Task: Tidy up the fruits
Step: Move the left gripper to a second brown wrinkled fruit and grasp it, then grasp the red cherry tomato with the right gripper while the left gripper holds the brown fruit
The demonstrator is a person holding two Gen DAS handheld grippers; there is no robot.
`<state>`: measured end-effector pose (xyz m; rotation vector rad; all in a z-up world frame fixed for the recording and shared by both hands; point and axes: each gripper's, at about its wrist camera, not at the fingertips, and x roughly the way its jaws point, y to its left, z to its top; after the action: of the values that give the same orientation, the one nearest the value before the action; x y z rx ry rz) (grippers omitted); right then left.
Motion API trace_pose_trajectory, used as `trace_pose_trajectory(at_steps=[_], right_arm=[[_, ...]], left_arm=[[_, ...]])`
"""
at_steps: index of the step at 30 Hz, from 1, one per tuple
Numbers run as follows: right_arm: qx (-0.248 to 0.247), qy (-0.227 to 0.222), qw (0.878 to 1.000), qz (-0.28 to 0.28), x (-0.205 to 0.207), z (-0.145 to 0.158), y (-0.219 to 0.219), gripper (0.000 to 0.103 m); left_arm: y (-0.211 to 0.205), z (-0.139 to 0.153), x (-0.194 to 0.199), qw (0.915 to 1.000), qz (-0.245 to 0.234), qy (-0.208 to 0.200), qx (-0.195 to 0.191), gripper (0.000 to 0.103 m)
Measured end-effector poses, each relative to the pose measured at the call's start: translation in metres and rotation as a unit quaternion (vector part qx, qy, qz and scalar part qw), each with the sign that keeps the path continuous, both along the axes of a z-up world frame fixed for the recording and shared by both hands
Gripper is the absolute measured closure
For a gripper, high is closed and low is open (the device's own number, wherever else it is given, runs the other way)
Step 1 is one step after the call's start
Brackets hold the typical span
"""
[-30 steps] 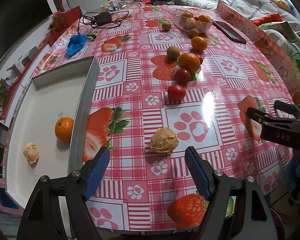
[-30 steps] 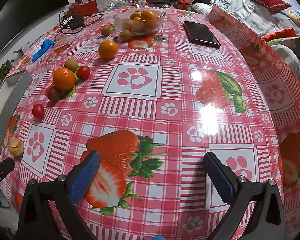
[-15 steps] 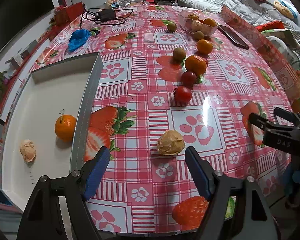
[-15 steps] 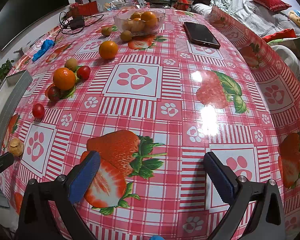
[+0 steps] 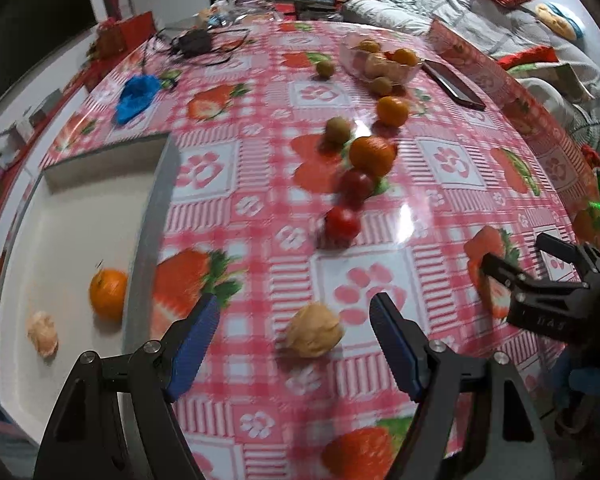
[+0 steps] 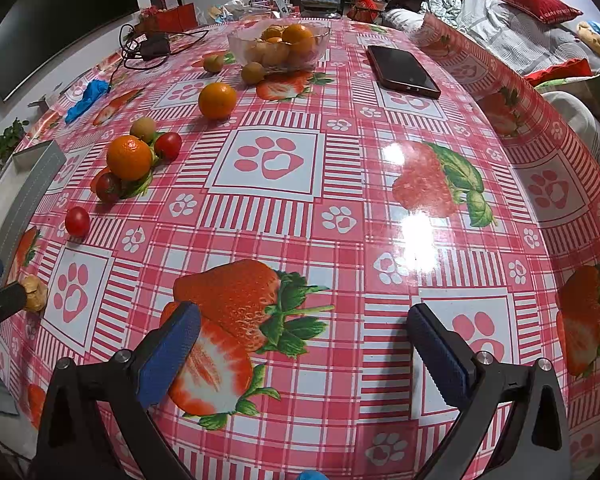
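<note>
My left gripper (image 5: 294,320) is open and empty, its blue pads on either side of a tan wrinkled fruit (image 5: 315,331) on the tablecloth. A white tray (image 5: 60,240) at left holds an orange (image 5: 108,290) and another tan fruit (image 5: 43,334). A red tomato (image 5: 342,224), a dark tomato (image 5: 356,186), an orange (image 5: 371,156) and a green-brown fruit (image 5: 337,129) lie beyond. My right gripper (image 6: 302,330) is open and empty over a printed strawberry. The same cluster shows in the right wrist view, with the orange (image 6: 129,158) and the tomato (image 6: 77,221).
A glass bowl (image 6: 278,46) of oranges stands at the back, with a loose orange (image 6: 217,100) and small fruits near it. A phone (image 6: 402,67) lies at back right. A blue cloth (image 6: 86,94) and a cable with charger (image 6: 152,46) lie at back left.
My left gripper has moved forward and nearer the table, so the tan fruit now sits between its pads. The right gripper has not moved.
</note>
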<state>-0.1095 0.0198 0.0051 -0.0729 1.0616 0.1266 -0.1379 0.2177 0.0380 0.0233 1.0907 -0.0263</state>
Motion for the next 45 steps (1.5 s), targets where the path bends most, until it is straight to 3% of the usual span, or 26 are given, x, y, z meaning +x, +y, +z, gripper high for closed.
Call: trace_pose_trajectory(at_steps=[8, 10, 12, 16, 21, 45], right_arm=[[0.000, -0.004, 1.000, 0.002, -0.001, 0.001, 0.000, 0.000], [0.000, -0.006, 1.000, 0.002, -0.002, 0.001, 0.001, 0.000], [0.001, -0.008, 1.000, 0.002, -0.003, 0.000, 0.001, 0.000], [0.001, -0.008, 1.000, 0.002, -0.003, 0.000, 0.000, 0.000], [0.001, -0.009, 1.000, 0.002, -0.003, 0.000, 0.000, 0.000], [0.000, -0.004, 1.000, 0.000, -0.002, -0.001, 0.001, 0.000]], left_arm=[[-0.004, -0.016, -0.004, 0.9996, 0.003, 0.023, 0.014, 0.024], [-0.002, -0.022, -0.004, 0.9993, 0.010, 0.033, 0.011, 0.032], [0.000, -0.024, -0.004, 0.9994, 0.014, 0.032, 0.005, 0.034], [-0.006, -0.022, -0.003, 0.9996, -0.001, 0.026, 0.010, 0.054], [-0.011, -0.021, -0.006, 0.9997, -0.008, 0.021, 0.011, 0.067], [0.003, -0.020, -0.022, 0.9999, 0.006, 0.007, -0.006, 0.071]])
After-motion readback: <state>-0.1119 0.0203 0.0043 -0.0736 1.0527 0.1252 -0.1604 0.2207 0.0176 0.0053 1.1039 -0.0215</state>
